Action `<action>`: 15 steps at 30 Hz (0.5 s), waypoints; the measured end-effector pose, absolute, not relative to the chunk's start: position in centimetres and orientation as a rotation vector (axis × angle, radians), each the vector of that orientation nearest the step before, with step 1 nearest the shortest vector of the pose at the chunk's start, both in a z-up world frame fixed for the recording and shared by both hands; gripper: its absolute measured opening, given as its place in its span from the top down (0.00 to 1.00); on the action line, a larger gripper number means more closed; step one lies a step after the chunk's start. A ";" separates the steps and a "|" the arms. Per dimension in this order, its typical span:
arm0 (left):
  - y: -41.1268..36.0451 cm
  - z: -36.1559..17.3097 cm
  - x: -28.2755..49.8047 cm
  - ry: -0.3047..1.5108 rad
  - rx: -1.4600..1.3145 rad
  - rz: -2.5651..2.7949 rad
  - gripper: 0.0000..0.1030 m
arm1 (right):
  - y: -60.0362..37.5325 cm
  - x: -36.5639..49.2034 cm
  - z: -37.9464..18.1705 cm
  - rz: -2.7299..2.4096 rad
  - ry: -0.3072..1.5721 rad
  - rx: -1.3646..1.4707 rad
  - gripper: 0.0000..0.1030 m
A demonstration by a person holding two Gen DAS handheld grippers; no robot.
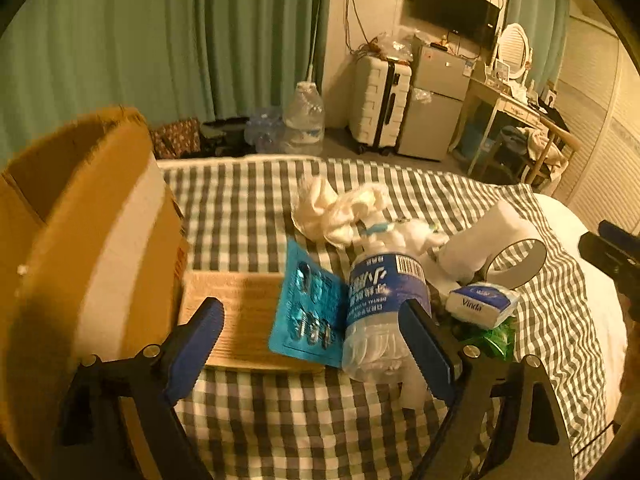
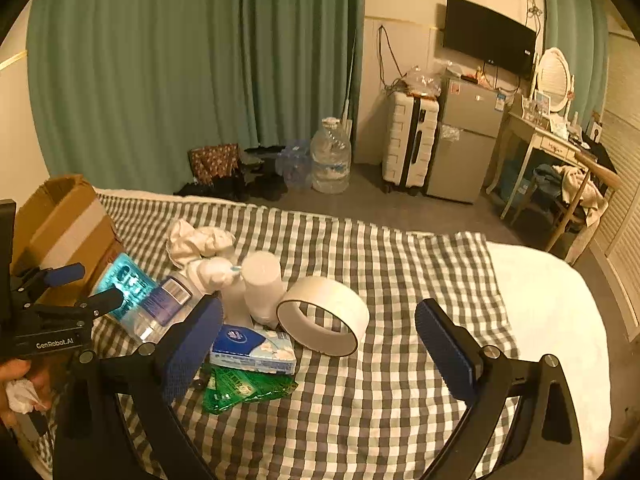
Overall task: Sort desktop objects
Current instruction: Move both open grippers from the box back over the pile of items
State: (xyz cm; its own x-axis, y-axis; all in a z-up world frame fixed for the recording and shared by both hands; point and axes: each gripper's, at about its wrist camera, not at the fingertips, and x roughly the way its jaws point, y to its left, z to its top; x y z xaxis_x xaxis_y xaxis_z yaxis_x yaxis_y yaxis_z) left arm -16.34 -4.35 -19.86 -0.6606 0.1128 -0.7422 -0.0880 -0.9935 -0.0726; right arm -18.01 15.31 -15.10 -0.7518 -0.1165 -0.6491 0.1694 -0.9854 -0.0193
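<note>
**Clutter on a checked bedspread, both grippers wide**

Green curtains are hanging across the back of a bedroom, with a white suitcase (image 2: 410,146), a small grey fridge (image 2: 466,142) and a wall-mounted television (image 2: 488,36) standing beyond a bed. Grey-and-white checked cloth (image 2: 380,280) is covering the bed, and the objects to sort are lying on it in a loose heap.

A clear plastic water bottle (image 1: 380,312) with a dark blue label is lying on its side, its crumpled base pointing toward the left wrist camera. A bright blue blister pack (image 1: 308,308) is leaning against it, overlapping a flat wooden board (image 1: 240,320). A cardboard box (image 1: 80,240) with a pale tape stripe is standing open just beside the board. Behind the bottle a crumpled white cloth (image 1: 336,208) is lying. A wide roll of white tape (image 2: 324,316) is resting on edge, touching a white cylindrical container (image 2: 262,284). A blue-and-white Vinda tissue packet (image 2: 254,346) is lying over a green foil wrapper (image 2: 244,388).

The left gripper (image 1: 316,344) is hanging with its blue pads spread wide, one over the board and one against the bottle's far side, pressing nothing. The right gripper (image 2: 320,348) is likewise gaping, with the tape roll and the tissue packet showing between its fingers, gripping nothing.
</note>
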 end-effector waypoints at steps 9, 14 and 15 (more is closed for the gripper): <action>-4.7 -21.1 -16.7 -0.057 -1.241 2.712 0.55 | 14.5 -19.9 -18.3 -2.763 0.135 1.126 0.05; -4.7 -21.6 -17.3 -0.060 -1.262 2.682 0.71 | 14.2 -20.9 -19.8 -2.777 0.202 1.166 0.05; -4.9 -21.9 -17.4 -0.080 -1.268 2.668 0.75 | 14.2 -21.1 -20.0 -2.789 0.227 1.177 0.05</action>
